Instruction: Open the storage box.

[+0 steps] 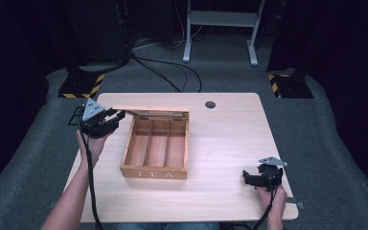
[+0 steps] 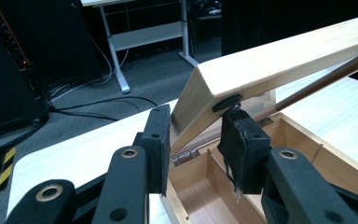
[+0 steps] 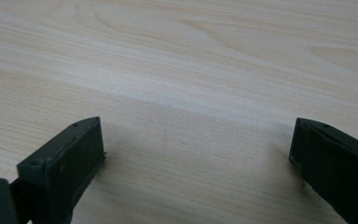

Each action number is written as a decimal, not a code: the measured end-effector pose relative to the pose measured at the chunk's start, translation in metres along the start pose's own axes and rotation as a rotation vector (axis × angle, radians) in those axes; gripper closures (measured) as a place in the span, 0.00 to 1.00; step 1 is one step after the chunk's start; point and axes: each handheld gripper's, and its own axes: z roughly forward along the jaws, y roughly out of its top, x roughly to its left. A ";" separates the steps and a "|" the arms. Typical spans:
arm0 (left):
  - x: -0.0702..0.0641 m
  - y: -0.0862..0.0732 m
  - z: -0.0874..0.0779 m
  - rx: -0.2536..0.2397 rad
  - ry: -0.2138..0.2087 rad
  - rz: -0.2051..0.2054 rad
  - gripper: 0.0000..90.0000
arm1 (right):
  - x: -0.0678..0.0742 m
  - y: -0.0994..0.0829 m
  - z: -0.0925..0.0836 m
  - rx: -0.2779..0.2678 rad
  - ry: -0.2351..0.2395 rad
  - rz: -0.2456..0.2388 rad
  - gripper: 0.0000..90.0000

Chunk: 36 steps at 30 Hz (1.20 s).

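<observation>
Left gripper (image 2: 196, 140) has the corner of the tea box lid (image 2: 270, 65) between its jaws — in the left gripper view the lid's end edge sits just right of the left pad, and the right pad is up under the lid's underside by a black round bumper; jaws closed in on that corner, pinching the lid. Lid is raised and tilted, running from frame centre to upper right, hinge visible below it. In the high view the tea box (image 1: 156, 148) is centre frame on the table (image 1: 230, 143), "TEA" on the near wall, lid (image 1: 151, 113) up along the far edge, left gripper (image 1: 117, 116) at the lid's left end. Count: one box, one lid, three compartments, two dividers, two grippers, two hands. Compartments look bare wood. Right gripper (image 1: 246, 178) sits lower right of the high view, well apart from the box, pointing left toward it; its own view shows both pads spread wide at the bottom corners, low over bare tabletop (image 3: 182, 93), nothing between them. Left hand (image 1: 92, 143) comes up from the lower left, forearm angled in, wrist cocked so the gripper points right toward the lid. Right hand (image 1: 274, 196) is near the table's lower right edge — grip from below, grey plate on top.
</observation>
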 end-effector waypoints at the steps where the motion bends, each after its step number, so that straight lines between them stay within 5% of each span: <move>1: 0.000 0.000 0.000 0.000 0.000 0.000 0.70 | 0.000 0.000 0.000 0.000 0.000 0.000 0.03; 36: 0.000 0.001 0.000 0.009 -0.002 0.004 0.70 | 0.000 0.000 0.000 0.000 0.000 -0.002 0.03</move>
